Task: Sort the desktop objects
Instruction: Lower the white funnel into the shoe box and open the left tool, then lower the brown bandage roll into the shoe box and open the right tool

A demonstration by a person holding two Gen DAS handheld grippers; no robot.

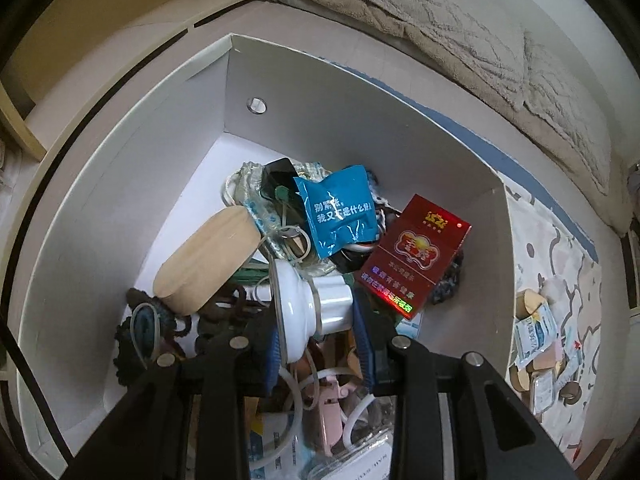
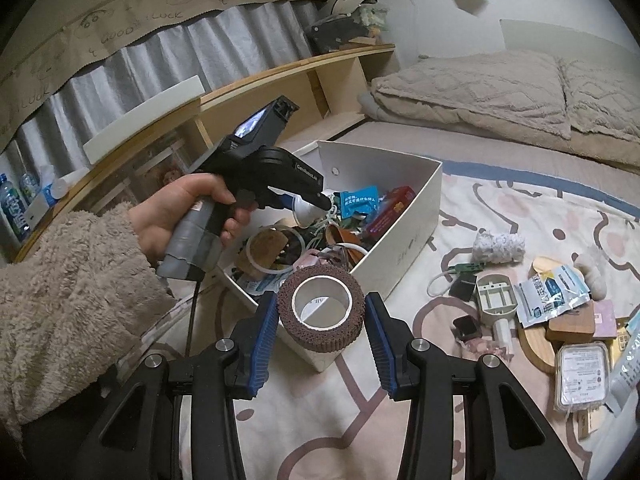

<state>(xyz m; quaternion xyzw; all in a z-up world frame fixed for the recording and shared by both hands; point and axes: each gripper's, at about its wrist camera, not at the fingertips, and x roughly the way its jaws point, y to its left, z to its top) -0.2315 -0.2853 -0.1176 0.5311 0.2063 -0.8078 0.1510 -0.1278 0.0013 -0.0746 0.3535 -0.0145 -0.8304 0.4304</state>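
Left gripper [image 1: 318,312]: clamped on a white suction-cup fitting [image 1: 308,308], over the white box [image 1: 160,168] of clutter. Right gripper [image 2: 322,320]: closed on a brown tape roll [image 2: 322,312]; beside the box's near corner.

Beige quilted blanket [image 2: 500,88] on the bed, wooden shelf [image 2: 280,80] (water bottles [image 2: 10,208] at left), grey curtain [image 2: 160,56]

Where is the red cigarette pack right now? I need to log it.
The red cigarette pack lies inside the white box, against its right-hand wall in the left wrist view, beside the blue packet.
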